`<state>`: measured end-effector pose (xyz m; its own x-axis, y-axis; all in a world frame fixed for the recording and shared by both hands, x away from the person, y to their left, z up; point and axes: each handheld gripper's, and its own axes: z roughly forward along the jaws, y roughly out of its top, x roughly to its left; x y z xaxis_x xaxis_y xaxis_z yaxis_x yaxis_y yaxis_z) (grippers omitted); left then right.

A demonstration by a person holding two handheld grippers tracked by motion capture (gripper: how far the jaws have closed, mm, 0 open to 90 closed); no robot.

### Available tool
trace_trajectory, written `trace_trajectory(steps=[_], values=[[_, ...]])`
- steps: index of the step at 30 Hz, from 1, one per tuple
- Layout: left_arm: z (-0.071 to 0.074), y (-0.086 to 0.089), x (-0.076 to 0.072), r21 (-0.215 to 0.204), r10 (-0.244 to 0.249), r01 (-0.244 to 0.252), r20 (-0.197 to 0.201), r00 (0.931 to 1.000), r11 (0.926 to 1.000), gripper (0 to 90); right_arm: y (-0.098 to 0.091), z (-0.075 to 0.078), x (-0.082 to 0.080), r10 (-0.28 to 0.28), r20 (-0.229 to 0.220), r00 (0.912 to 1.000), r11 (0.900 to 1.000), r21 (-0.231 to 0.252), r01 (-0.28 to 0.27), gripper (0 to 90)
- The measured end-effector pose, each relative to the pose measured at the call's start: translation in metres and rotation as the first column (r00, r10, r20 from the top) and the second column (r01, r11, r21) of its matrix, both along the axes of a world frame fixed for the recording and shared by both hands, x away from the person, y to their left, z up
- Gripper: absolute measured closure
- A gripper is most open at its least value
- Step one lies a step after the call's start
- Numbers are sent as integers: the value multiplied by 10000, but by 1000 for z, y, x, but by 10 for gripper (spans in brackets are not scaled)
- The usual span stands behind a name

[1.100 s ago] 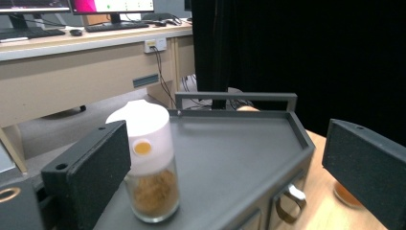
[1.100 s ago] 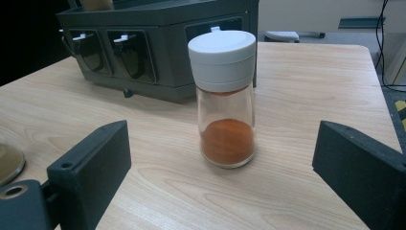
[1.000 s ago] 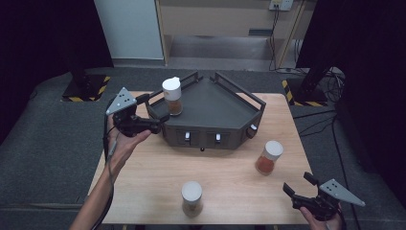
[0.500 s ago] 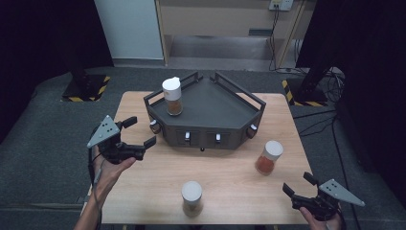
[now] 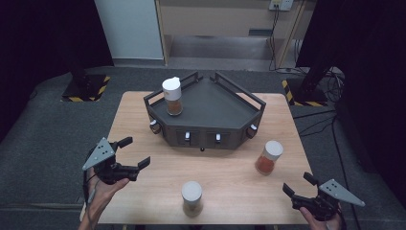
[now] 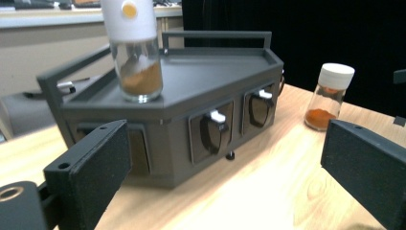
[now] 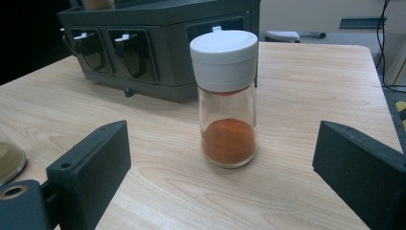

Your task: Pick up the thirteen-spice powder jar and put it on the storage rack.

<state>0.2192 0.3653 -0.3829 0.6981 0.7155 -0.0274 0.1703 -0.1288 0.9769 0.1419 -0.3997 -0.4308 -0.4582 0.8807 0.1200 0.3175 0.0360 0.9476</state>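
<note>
Now both grippers hang with jaws spread and empty near the table's front corners.

Outward from the right gripper (image 5: pixel 298 189), off the front right corner, its wide-apart jaws frame an orange spice jar (image 7: pixel 227 98) without touching it: clear glass, a stepped white cap, a low layer of orange powder, upright near the table's (image 5: pixel 230 167) right edge. The left gripper (image 5: pixel 134 152), at the front left corner, also stands wide open and faces the dark grey rack (image 6: pixel 191 110) at the back middle of the table. On the rack's left corner stands a second jar (image 5: pixel 172 96), white-capped, with brown powder in its bottom. A third white-capped jar (image 5: pixel 192 198) stands upright by the front edge, between the two grippers.
</note>
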Motion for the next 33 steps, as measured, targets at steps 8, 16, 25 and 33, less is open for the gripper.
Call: trace_trajectory(steps=[8,16,25,33], values=[[-26,9,-9,-142,210,-218,-587,9981,9997,27,0,0,1,-3,-14,10000,10000,-33,3,57],[-45,12,-14,-90,132,-139,-715,9974,9999,30,1,0,0,-19,-27,10000,10000,-38,19,57],[-61,13,-13,-262,44,-67,-836,9965,9996,33,2,0,1,-23,-32,10000,10000,-86,22,57],[-70,18,-13,-42,-167,164,-861,9962,9999,46,3,1,2,52,-7,10000,9999,-156,-52,57]])
